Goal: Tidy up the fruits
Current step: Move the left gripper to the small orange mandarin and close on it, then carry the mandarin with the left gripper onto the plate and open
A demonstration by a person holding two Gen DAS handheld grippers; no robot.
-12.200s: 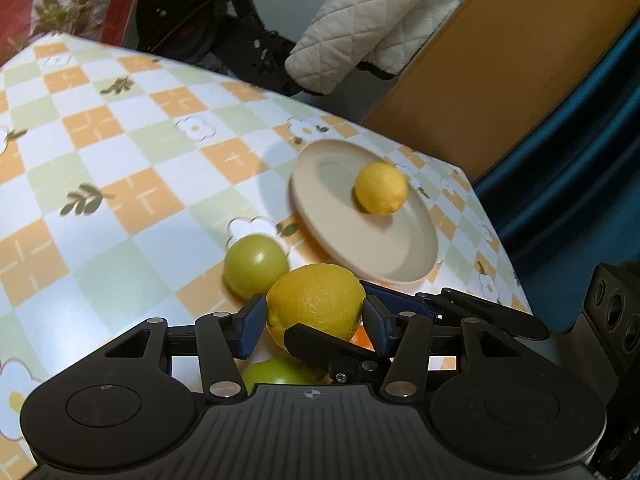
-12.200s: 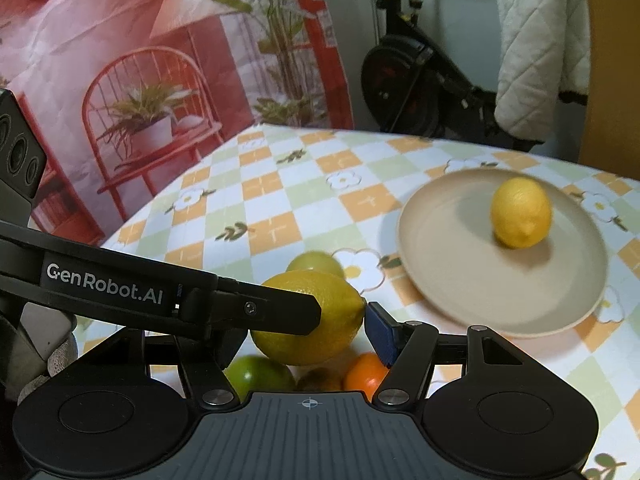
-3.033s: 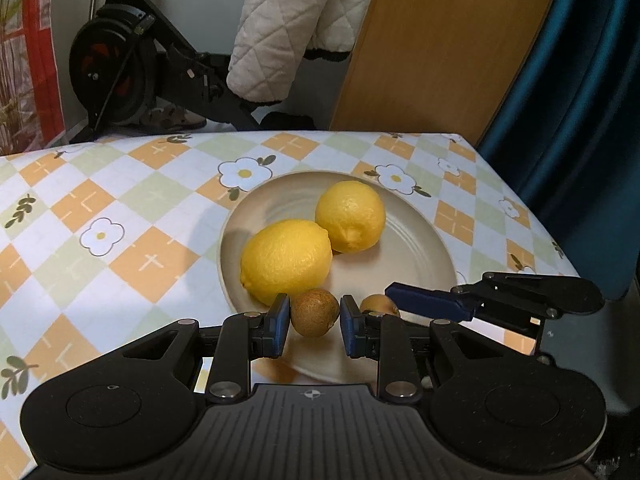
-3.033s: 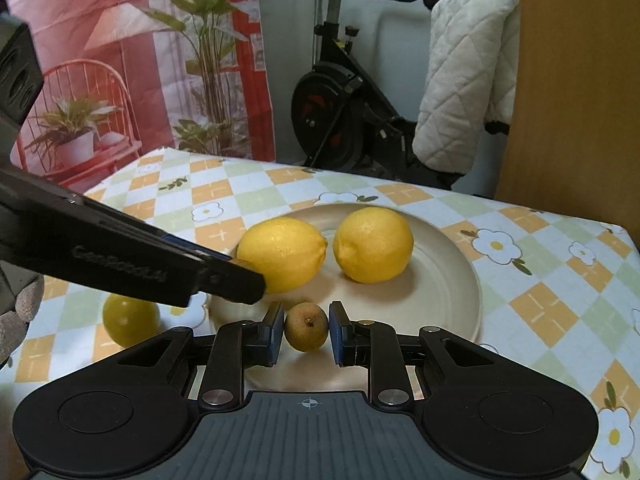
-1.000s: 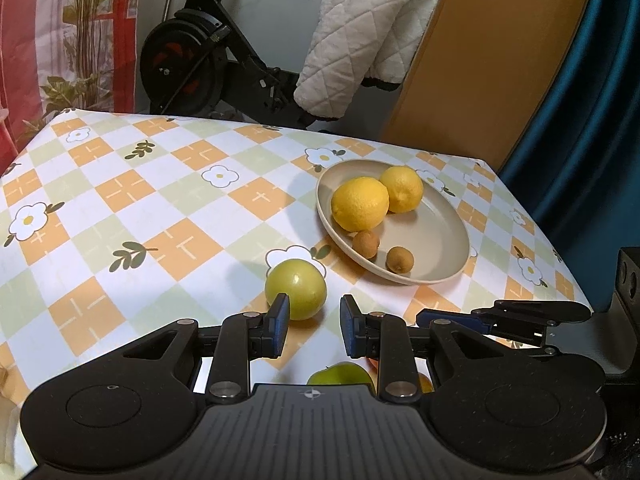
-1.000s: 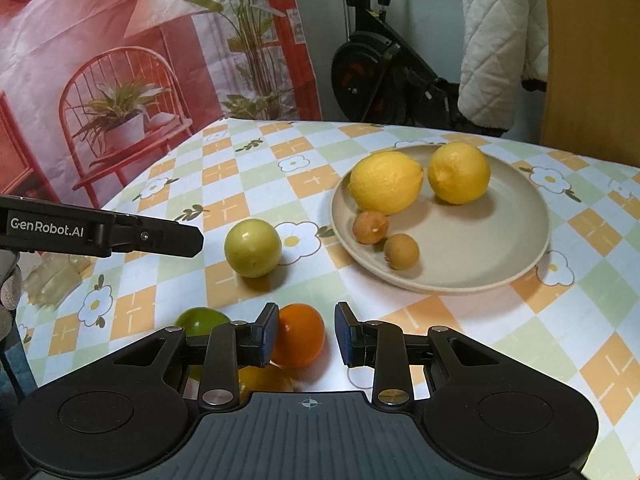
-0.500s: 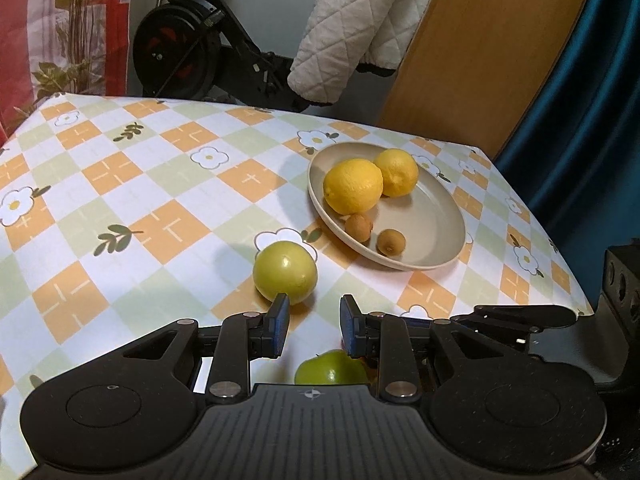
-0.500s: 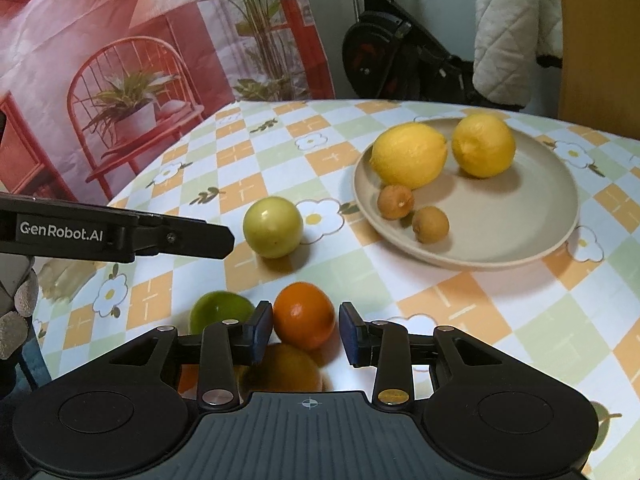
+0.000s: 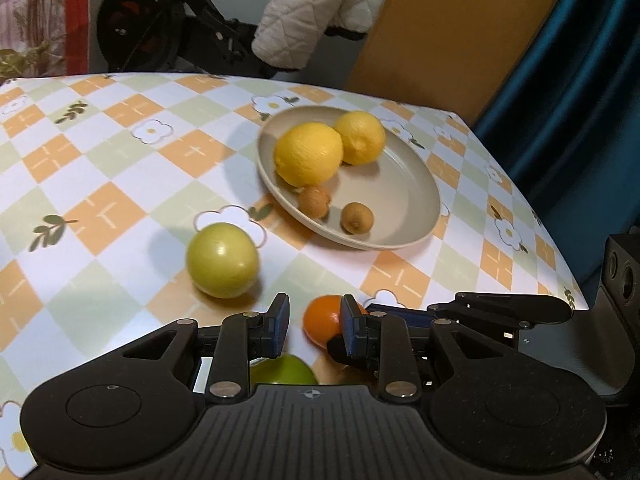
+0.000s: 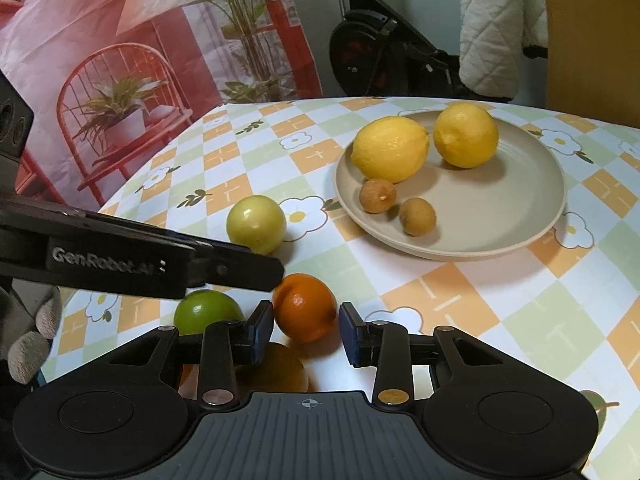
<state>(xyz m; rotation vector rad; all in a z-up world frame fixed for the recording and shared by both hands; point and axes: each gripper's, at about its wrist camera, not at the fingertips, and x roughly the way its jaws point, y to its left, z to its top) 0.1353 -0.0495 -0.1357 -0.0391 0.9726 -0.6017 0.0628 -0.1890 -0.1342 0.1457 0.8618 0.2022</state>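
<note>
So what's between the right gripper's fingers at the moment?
The small orange sits on the tablecloth between the right gripper's open fingers, apparently untouched by either pad, clearest in the right wrist view.

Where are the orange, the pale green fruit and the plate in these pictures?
orange (image 10: 305,307), right wrist view, middle of its skin.
pale green fruit (image 10: 256,223), right wrist view, its front.
plate (image 9: 404,184), left wrist view, bare inner surface.

A lived-in room behind a checked counter (image 10: 460,300).
An exercise bike (image 10: 372,56) stands by a pale wall with a white quilted cloth (image 10: 496,20) hung near it; a wooden panel (image 9: 452,28) meets a blue curtain (image 9: 576,80), and a red printed backdrop (image 10: 120,40) shows a chair and plants.
</note>
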